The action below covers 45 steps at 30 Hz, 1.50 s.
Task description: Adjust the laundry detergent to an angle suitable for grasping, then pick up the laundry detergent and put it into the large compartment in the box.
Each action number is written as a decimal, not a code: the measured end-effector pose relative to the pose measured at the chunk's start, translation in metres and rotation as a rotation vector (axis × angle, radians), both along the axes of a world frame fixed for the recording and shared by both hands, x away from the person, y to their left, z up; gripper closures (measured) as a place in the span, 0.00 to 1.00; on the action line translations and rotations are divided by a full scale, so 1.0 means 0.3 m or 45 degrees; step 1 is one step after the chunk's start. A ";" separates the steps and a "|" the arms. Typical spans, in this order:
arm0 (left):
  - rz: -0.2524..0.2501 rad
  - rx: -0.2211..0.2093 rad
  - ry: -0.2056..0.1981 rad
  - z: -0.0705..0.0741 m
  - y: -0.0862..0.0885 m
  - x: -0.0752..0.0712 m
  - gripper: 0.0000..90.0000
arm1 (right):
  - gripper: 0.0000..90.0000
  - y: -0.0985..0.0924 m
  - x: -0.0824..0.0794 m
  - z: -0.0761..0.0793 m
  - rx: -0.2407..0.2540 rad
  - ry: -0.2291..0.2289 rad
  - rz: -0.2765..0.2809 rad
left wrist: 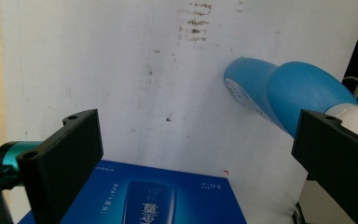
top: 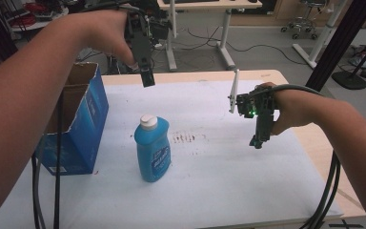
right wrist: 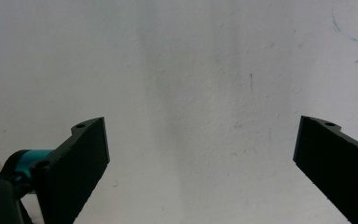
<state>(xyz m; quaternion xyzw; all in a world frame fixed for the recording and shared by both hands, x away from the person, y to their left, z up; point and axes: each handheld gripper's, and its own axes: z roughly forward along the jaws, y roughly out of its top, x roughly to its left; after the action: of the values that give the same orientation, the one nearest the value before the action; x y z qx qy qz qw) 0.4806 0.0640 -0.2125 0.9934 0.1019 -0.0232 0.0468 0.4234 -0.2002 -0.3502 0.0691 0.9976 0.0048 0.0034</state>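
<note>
our left gripper (top: 147,76), jaws spread and empty, hangs above the upright bottle (top: 152,149), nearer it than the right gripper (top: 259,140), also spread, toward the table's (top: 228,191) right edge.

The blue box (left wrist: 149,196) shows upside-down print, "5.0" barely legible.

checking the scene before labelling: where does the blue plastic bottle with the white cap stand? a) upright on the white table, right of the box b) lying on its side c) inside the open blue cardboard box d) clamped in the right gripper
a: the blue plastic bottle with the white cap stands upright on the white table, right of the open blue cardboard box and apart from it, with no gripper touching it.
</note>
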 end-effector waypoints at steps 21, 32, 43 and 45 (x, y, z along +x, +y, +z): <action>0.017 -0.001 0.006 -0.008 -0.005 -0.008 0.02 | 0.03 -0.005 -0.007 0.009 0.005 -0.021 -0.001; 0.017 0.003 0.003 -0.008 -0.003 -0.007 0.02 | 0.03 -0.008 -0.007 0.013 0.012 -0.028 -0.008; 0.074 0.003 -0.008 -0.006 0.013 -0.015 0.02 | 0.03 0.005 0.004 -0.009 -0.030 -0.034 0.014; 0.110 -0.002 -0.017 -0.002 0.020 -0.032 0.02 | 0.03 0.008 0.002 -0.009 -0.034 -0.031 0.012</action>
<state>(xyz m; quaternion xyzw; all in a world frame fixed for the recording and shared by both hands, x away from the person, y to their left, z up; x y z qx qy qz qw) 0.4709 0.0700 -0.2130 0.9882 0.1445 -0.0146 0.0492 0.4239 -0.1978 -0.3530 0.0643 0.9978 -0.0075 0.0165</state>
